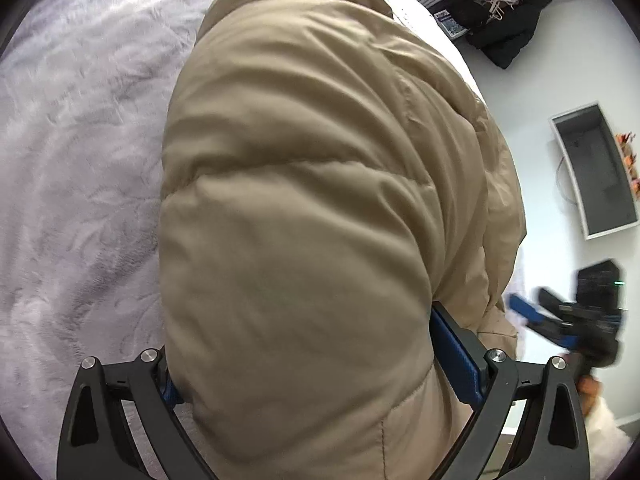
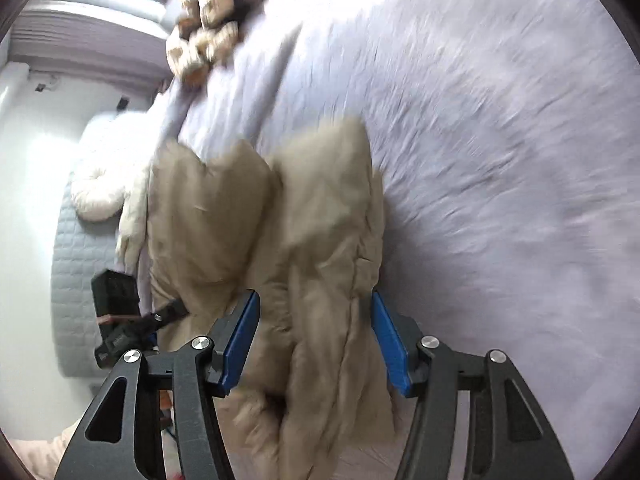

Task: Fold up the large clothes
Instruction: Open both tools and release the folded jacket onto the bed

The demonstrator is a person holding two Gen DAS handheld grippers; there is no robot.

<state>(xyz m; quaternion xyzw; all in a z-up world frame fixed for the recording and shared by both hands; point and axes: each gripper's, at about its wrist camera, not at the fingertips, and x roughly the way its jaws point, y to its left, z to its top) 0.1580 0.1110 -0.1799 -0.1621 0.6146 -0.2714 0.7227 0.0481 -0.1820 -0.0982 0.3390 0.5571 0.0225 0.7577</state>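
A tan puffer jacket (image 1: 304,184) lies on a pale lilac fuzzy bedspread (image 1: 80,152). In the left wrist view a thick fold of it fills the space between my left gripper's blue pads (image 1: 456,356); the jaws stand wide, and the left pad is mostly hidden by cloth. My left gripper (image 1: 320,368) holds this bulky fold. In the right wrist view the jacket (image 2: 304,232) bunches between my right gripper's blue pads (image 2: 240,340), which stand wide apart around the cloth. My right gripper (image 2: 316,340) also shows, blurred, in the left wrist view (image 1: 560,320).
The bed edge runs along the jacket's far side. On the floor lie a black garment with hangers (image 1: 508,16), a grey open box (image 1: 596,172) and a cream fluffy garment (image 2: 100,184) on a grey quilted mat (image 2: 72,280). Folded brown clothes (image 2: 208,20) sit at the bed's far end.
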